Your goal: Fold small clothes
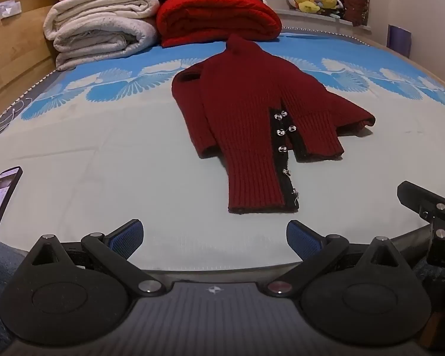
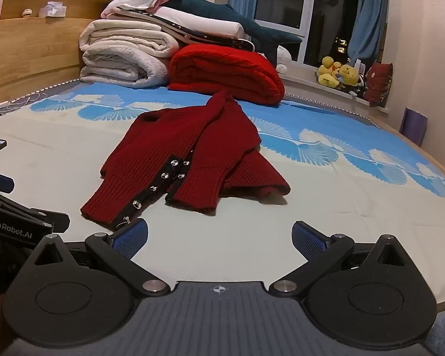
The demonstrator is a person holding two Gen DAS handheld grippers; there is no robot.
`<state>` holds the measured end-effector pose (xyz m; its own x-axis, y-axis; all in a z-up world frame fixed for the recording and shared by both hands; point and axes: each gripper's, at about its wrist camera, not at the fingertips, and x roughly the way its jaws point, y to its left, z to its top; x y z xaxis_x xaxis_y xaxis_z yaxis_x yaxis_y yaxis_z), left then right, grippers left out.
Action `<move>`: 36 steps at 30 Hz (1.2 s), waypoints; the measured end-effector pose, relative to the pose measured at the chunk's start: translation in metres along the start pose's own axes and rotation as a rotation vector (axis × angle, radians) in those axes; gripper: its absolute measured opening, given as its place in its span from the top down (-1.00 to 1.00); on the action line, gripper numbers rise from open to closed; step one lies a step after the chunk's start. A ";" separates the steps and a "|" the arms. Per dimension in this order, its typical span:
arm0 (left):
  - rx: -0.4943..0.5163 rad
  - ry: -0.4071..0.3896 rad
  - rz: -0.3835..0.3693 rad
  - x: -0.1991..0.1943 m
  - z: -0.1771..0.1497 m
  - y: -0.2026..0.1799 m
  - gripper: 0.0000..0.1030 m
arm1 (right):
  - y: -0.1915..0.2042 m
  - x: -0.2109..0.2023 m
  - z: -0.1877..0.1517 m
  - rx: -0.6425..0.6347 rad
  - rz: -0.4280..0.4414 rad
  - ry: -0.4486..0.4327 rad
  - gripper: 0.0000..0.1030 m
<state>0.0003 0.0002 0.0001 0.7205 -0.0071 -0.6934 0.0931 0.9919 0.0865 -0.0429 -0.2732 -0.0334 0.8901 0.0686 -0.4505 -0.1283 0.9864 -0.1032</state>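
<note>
Lying lengthwise, cardigan [image 1: 246,103]: collar toward blankets [image 1: 103,26], hem nearest.

cardigan [image 1: 246,112] on bed [image 1: 103,154], blankets [image 1: 103,26] behind

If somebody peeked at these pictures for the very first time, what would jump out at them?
Probably the dark red knitted cardigan with shiny buttons, lying in the middle of the bed. Behind it, by the wooden headboard, sit a bright red folded blanket and a pile of white blankets. On the windowsill, yellow plush toys peek out.
</note>
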 end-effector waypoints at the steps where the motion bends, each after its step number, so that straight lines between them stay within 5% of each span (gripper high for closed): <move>1: 0.002 -0.002 -0.003 0.000 0.000 0.000 -0.99 | 0.000 0.000 0.000 0.000 -0.001 0.001 -0.99; 36: -0.004 -0.013 -0.002 0.002 -0.001 0.000 -0.99 | 0.002 0.003 -0.001 0.000 0.003 0.012 -0.99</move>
<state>0.0012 0.0001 -0.0016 0.7292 -0.0106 -0.6843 0.0919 0.9923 0.0825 -0.0413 -0.2711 -0.0360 0.8845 0.0695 -0.4613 -0.1308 0.9861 -0.1023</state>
